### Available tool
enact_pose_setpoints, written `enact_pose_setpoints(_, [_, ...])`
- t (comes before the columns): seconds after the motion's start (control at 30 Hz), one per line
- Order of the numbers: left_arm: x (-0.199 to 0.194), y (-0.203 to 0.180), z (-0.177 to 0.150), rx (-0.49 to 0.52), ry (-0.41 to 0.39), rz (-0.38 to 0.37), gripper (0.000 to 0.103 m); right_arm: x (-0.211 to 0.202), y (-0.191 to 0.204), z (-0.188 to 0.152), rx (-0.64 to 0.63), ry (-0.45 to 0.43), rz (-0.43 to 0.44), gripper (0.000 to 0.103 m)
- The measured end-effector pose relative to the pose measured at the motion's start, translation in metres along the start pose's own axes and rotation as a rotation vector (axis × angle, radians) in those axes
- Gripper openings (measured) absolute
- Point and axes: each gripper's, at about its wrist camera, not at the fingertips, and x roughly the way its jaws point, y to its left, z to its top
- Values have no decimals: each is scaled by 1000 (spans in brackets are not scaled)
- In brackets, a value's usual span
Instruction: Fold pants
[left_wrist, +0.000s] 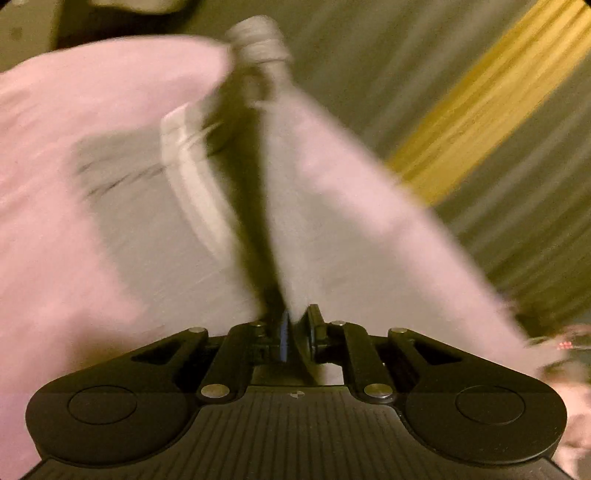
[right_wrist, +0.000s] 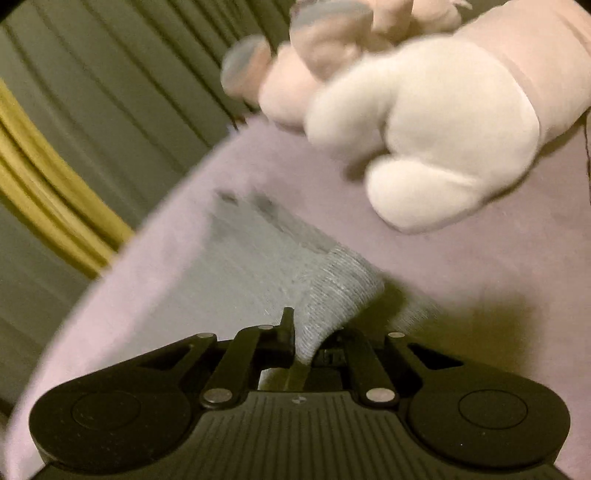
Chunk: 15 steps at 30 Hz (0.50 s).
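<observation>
Here, grey pants (right_wrist: 332, 284) pinched in both the left hand-held gripper (left_wrist: 295, 328) and right hand-held gripper (right_wrist: 306, 343), over pink bedding (right_wrist: 177, 258)

Left claw (left_wrist: 293, 332) pinching blurred grey pants (left_wrist: 207, 236), pink sheet (left_wrist: 48, 147) beneath

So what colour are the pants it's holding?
Light grey pants, with a ribbed knit edge; clearest in the right wrist view.

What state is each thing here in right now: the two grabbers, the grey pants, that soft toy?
Left gripper: shut on the grey fabric pants.
Right gripper: shut on the pants' ribbed cuff.
Grey pants: lifted, draped over the pink sheet.
White-and-pink plush toy: lying on the sheet.
</observation>
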Motion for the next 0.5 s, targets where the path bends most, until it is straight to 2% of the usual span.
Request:
enact_pose_setpoints(0.07, [9,11,-5,-7,-7,49,15,8,0,-9,-21,26,-48,9])
enact_pose_setpoints(0.1, [9,15,-4,-33,-21,46,17,10,2,-12,-25,29,-59,10])
enact_pose_setpoints(0.13, [9,18,0,-57,-37,20,33,10,5,-14,-37,31,-67,10])
enact_pose_setpoints(0.17, [7,18,4,-68,-57,6,55,9,8,-14,-51,27,-71,13])
enact_pose_setpoints(0.2, [7,21,9,-76,-87,14,61,8,10,-13,-59,27,-67,22])
enact_pose_setpoints(0.23, [7,23,14,-81,-115,36,63,9,9,-11,-59,37,-49,28])
enact_pose_setpoints(0.3, [10,25,23,-88,-114,51,63,11,7,-11,-38,49,-21,40])
enact_pose_setpoints(0.4, [10,35,33,-145,-105,43,62,14,3,-12,-15,59,1,43])
enact_pose_setpoints(0.5, [17,37,51,-145,-105,74,58,17,-1,-12,5,62,21,45])
